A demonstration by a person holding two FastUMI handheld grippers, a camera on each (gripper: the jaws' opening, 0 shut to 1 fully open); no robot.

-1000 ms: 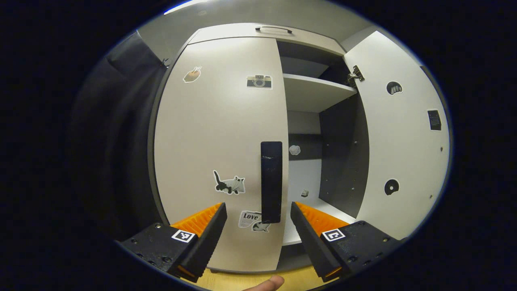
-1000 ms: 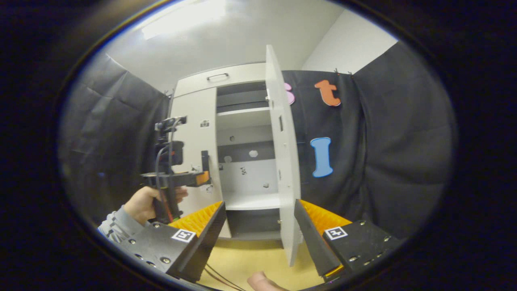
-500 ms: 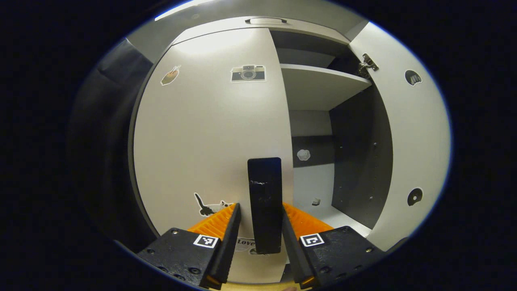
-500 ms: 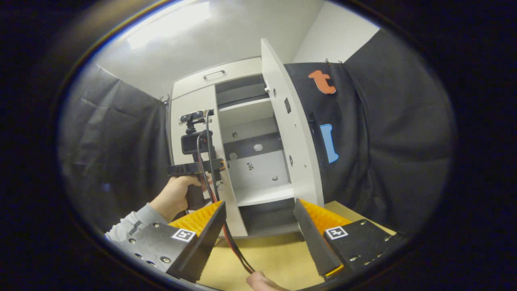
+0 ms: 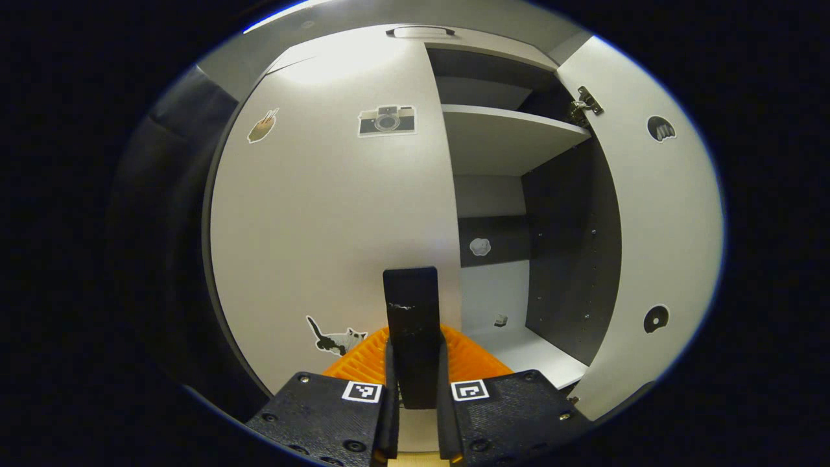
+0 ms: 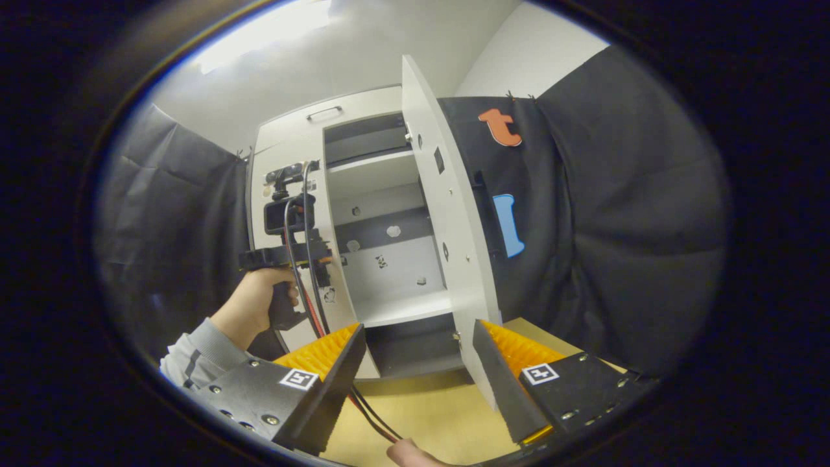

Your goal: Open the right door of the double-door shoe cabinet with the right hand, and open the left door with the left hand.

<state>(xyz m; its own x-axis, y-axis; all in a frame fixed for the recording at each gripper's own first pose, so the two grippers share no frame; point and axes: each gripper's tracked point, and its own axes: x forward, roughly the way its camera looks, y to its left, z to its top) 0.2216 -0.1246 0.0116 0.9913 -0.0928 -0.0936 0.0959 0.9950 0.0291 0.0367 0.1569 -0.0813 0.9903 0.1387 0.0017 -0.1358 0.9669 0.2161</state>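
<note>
Left hand-held gripper (image 5: 415, 389) is pinching black handle (image 5: 412, 324) on closed left door (image 5: 324, 220); right hand-held gripper (image 6: 415, 363) is sitting spread, off the handle, near swung-open right door (image 6: 447, 214)

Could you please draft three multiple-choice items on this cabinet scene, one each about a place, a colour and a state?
1. Where is the camera sticker?
A. upper left door
B. on the shelf
C. on the right door

2. What colour is the left door's handle?
A. white
B. black
C. orange

3. What state is the right door in?
A. shut
B. removed
C. swung open

Key: 1 A, it sits high on the left door; 2 B, the bar between the left gripper fingers is black; 3 C, the shelf is exposed.
</note>
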